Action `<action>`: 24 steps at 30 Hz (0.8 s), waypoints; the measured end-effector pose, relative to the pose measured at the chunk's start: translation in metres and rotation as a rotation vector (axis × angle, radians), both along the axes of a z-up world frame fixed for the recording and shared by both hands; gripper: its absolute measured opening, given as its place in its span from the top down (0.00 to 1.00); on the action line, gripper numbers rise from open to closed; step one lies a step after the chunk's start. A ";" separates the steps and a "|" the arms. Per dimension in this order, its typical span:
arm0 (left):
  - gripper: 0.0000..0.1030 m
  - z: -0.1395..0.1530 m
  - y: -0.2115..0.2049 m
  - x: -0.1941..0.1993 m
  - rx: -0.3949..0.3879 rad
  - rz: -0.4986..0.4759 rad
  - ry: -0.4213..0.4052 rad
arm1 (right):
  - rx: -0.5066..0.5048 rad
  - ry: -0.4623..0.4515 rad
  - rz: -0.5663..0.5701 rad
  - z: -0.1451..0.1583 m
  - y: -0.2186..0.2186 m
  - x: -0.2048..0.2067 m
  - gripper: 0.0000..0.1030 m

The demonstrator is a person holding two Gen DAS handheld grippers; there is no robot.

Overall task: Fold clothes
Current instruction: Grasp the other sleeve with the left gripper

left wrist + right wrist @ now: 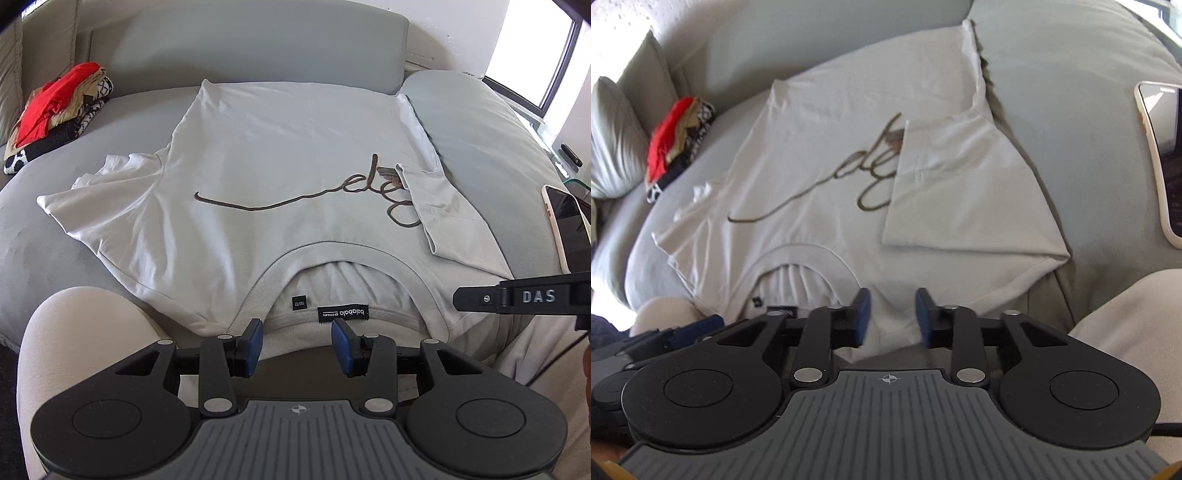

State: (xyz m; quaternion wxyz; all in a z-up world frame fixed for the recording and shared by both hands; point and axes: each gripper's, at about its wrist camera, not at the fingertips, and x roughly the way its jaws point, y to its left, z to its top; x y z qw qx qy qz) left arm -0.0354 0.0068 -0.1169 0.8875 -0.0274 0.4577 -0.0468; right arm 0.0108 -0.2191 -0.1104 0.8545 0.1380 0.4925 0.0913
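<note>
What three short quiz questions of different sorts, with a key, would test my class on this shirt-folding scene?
1. True or false: the right sleeve of the T-shirt is already folded in over the chest.
2. Multiple choice: what lies on the sofa to the right of the T-shirt? A) a phone B) a book C) a cup
3. Fill in: the left gripper and the right gripper are both ____, with nothing between the blue pads.

Key: 1 true. 2 A. 3 open. The left sleeve lies spread out flat, and a pile of clothes sits at the far left.
</note>
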 end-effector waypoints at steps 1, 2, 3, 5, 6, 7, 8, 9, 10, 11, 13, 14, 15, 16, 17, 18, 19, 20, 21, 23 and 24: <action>0.60 0.001 0.001 0.000 -0.003 0.004 -0.002 | 0.002 -0.009 0.006 0.002 0.003 0.002 0.49; 0.59 0.002 0.005 0.001 -0.010 0.015 -0.005 | 0.002 -0.011 0.013 0.006 0.007 0.002 0.48; 0.58 0.003 0.009 0.001 -0.017 0.026 -0.008 | 0.001 -0.006 0.020 0.008 0.011 0.006 0.47; 0.57 0.009 0.023 0.004 -0.040 0.064 -0.015 | 0.008 0.010 0.036 0.013 0.020 0.012 0.36; 0.57 0.012 0.034 0.006 -0.059 0.094 -0.019 | 0.019 0.014 0.050 0.016 0.025 0.015 0.35; 0.55 0.016 0.045 0.008 -0.077 0.123 -0.023 | 0.031 0.018 0.066 0.019 0.029 0.019 0.35; 0.54 0.020 0.059 0.009 -0.102 0.162 -0.025 | 0.044 0.020 0.085 0.022 0.035 0.021 0.35; 0.53 0.023 0.073 0.011 -0.127 0.200 -0.025 | 0.058 0.022 0.105 0.025 0.041 0.024 0.35; 0.53 0.024 0.090 0.012 -0.165 0.244 -0.024 | 0.078 0.024 0.120 0.026 0.048 0.027 0.35; 0.53 0.025 0.107 0.012 -0.204 0.288 -0.023 | 0.099 0.027 0.134 0.027 0.054 0.031 0.35; 0.57 0.028 0.142 0.014 -0.281 0.375 -0.022 | 0.135 0.033 0.153 0.028 0.066 0.039 0.35; 0.58 0.026 0.159 0.014 -0.328 0.417 -0.023 | 0.148 0.038 0.156 0.028 0.071 0.043 0.35; 0.60 0.024 0.176 0.015 -0.375 0.457 -0.031 | 0.153 0.041 0.156 0.028 0.076 0.045 0.35; 0.64 0.021 0.193 0.016 -0.422 0.497 -0.040 | 0.150 0.043 0.156 0.027 0.081 0.048 0.35; 0.68 0.016 0.209 0.018 -0.473 0.533 -0.049 | 0.145 0.043 0.157 0.027 0.084 0.049 0.35; 0.70 0.011 0.225 0.021 -0.525 0.570 -0.055 | 0.142 0.044 0.161 0.026 0.086 0.049 0.35; 0.70 0.006 0.239 0.025 -0.575 0.603 -0.064 | 0.139 0.046 0.164 0.025 0.088 0.049 0.35; 0.70 0.000 0.253 0.028 -0.625 0.636 -0.074 | 0.138 0.050 0.164 0.024 0.088 0.049 0.35; 0.71 -0.004 0.263 0.032 -0.674 0.662 -0.083 | 0.139 0.055 0.160 0.023 0.087 0.048 0.35; 0.71 -0.014 0.284 0.042 -0.763 0.707 -0.100 | 0.146 0.064 0.140 0.019 0.082 0.048 0.35; 0.69 -0.018 0.290 0.046 -0.782 0.730 -0.106 | 0.148 0.070 0.129 0.017 0.080 0.049 0.35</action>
